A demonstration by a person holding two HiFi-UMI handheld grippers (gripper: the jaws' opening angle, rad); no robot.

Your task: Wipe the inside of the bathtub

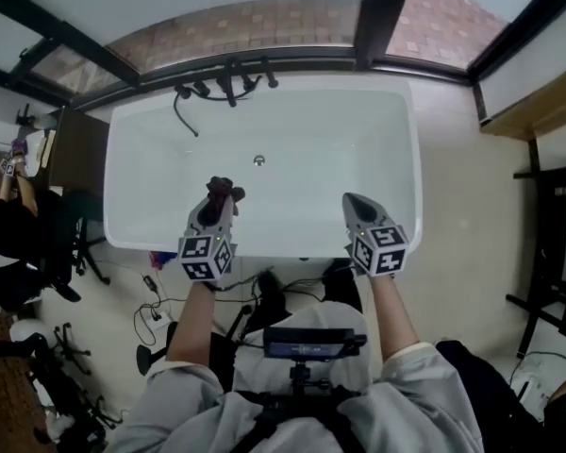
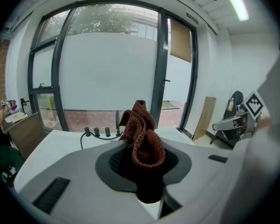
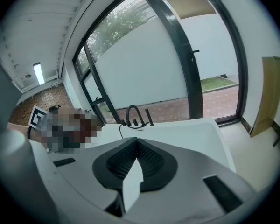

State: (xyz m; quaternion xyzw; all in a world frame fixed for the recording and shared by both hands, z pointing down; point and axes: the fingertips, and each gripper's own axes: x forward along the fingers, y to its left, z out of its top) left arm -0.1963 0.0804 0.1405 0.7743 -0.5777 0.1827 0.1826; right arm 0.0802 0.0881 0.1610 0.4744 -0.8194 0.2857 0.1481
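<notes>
The white bathtub [image 1: 407, 159] lies below and ahead of me, its basin bare around a small drain [image 1: 258, 160]. My left gripper [image 1: 221, 194] hovers over the near part of the basin, shut on a dark red knitted cloth [image 1: 224, 191]. In the left gripper view the cloth [image 2: 143, 141] bunches up from between the pads of the left gripper [image 2: 141, 164]. My right gripper [image 1: 351, 200] is level with it over the near right part of the tub. Its jaws are shut with nothing between them, as the right gripper view of the right gripper [image 3: 136, 146] shows.
Black taps and a hand-shower hose [image 1: 224, 83] stand on the tub's far rim, below a dark-framed window [image 1: 377, 12]. Office chairs [image 1: 38, 243] and cables [image 1: 156, 300] crowd the floor at left. A dark rack [image 1: 547, 243] and a wooden board [image 1: 538, 107] stand at right.
</notes>
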